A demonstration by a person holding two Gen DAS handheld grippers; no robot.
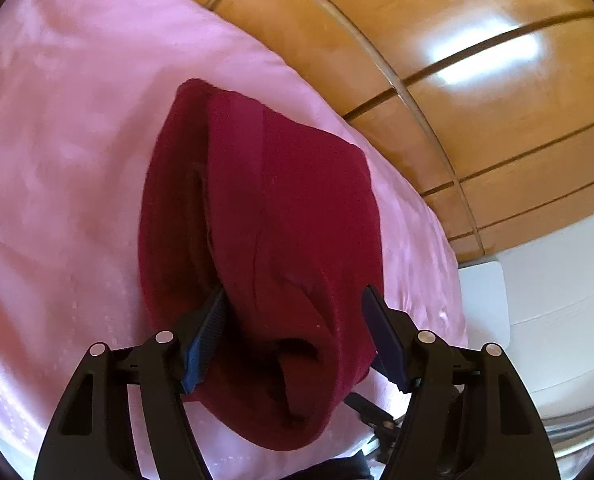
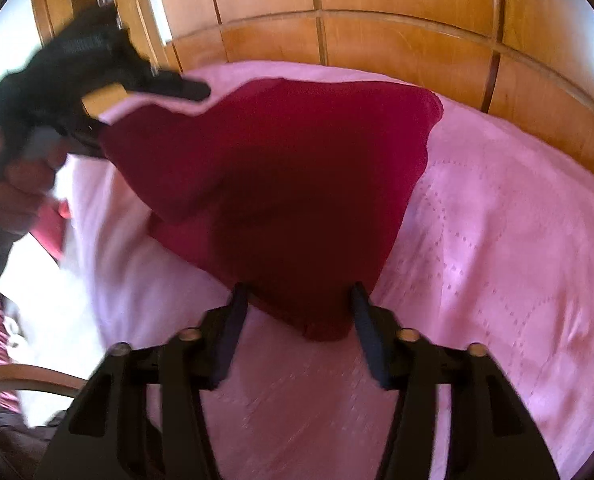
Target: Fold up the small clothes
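Meanwhile, each wide-spread hand-held gripper (image 1: 293, 300) (image 2: 297, 290) straddles the red garment (image 1: 265, 216), unclamped.

I cannot read any text, label or number in my two views. Nothing is sharp enough.

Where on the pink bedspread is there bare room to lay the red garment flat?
Bare pink bedspread lies between the red garment and the wooden headboard, and below the right gripper. It is crowded by the left gripper at the bed's edge.
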